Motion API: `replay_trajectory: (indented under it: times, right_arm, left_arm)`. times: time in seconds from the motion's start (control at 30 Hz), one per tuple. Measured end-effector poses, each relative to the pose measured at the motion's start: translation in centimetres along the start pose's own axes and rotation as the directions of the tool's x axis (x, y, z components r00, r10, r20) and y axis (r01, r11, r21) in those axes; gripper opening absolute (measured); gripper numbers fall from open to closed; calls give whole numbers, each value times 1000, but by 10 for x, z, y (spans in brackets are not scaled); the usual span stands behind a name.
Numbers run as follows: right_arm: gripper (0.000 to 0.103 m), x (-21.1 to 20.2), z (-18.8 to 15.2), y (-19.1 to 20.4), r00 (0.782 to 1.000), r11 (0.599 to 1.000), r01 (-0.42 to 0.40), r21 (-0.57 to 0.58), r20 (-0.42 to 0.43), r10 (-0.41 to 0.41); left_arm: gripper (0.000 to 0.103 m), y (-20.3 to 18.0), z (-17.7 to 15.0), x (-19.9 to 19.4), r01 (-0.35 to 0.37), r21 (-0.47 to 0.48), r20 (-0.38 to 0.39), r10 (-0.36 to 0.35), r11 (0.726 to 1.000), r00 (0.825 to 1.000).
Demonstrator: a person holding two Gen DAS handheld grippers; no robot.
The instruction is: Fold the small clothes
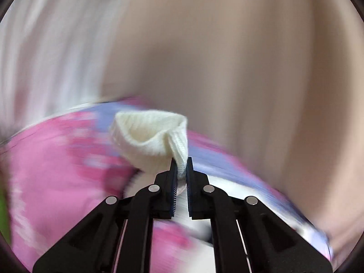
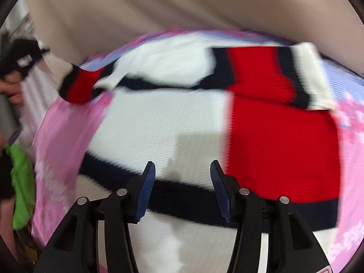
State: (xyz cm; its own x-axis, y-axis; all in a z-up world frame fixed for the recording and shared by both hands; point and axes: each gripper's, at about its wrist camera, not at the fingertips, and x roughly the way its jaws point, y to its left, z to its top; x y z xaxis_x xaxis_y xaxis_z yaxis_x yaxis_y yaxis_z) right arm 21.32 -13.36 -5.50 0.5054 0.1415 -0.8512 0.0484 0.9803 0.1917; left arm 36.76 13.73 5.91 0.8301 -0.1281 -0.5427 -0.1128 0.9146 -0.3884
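One sweater cuff (image 1: 157, 141) pinched in left claw (image 1: 181, 168).

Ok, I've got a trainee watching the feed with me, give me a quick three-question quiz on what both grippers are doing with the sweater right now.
1. True or false: the left gripper is shut on a cream ribbed cuff.
2. The right gripper is: A) open above the sweater, B) shut on a red sleeve, C) out of view.
3. Fill in: the sweater lies on a ____ patterned cloth.

Key: 1 true; 2 A; 3 pink.
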Motion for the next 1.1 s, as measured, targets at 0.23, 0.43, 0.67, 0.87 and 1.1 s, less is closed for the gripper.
replay_trajectory:
  times: [0.23, 0.43, 0.67, 0.87, 1.1]
  right_arm:
    - [50, -41, -5, -97, 988, 984, 129, 119, 72, -138]
    - [59, -47, -27, -140, 988, 982, 135, 128, 52, -143]
    - [68, -9, -5, -142, 998, 974, -66, 217, 26, 62]
    - [69, 18, -2, -171, 1000, 889, 6, 458, 6, -10]
    - [36, 46, 28, -140, 1000, 942, -12, 337, 29, 2]
  left_arm:
    - [7, -180, -128, 20, 303, 99, -307, -261, 948, 915]
    - [44, -155, -188, 41, 244, 167, -450, -147, 955, 881]
    - [48, -32, -165, 51, 1, -122, -423, -52, 993, 904]
    - [48, 18, -127, 86, -62, -300, -385, -62, 952, 921]
    - [47, 42, -112, 142, -77, -504, -360, -128, 860, 924]
